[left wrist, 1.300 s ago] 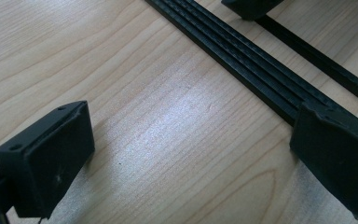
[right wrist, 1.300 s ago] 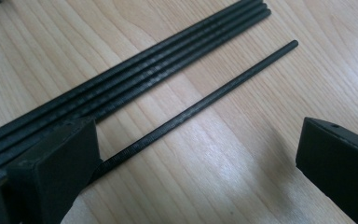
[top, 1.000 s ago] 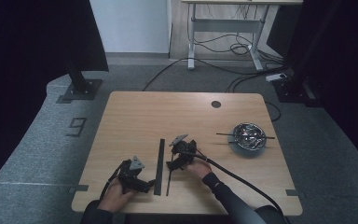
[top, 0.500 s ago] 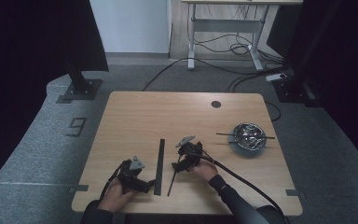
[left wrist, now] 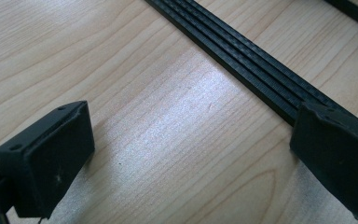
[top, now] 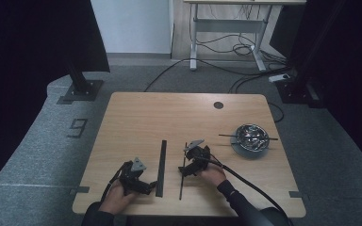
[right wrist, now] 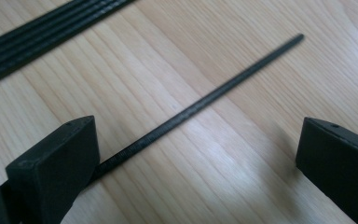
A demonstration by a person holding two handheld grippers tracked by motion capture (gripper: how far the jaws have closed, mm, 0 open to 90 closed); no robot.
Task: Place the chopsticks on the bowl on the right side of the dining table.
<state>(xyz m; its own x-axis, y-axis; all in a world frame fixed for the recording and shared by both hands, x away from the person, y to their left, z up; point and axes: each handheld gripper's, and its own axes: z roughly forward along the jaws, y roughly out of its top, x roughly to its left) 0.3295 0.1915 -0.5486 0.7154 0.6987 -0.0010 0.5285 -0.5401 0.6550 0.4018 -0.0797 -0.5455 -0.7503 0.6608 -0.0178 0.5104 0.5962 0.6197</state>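
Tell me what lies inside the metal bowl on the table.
The metal bowl sits on a grey plate, with a thin black rod across its rim. Its inside shows shiny reflections; whether it holds anything is too small to tell.

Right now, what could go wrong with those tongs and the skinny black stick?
The rod is thin and flat on the table, and lies by one pad of the open right tongs, so they might slip off it. The left tongs, also open, touch the flat strip and might nudge it.
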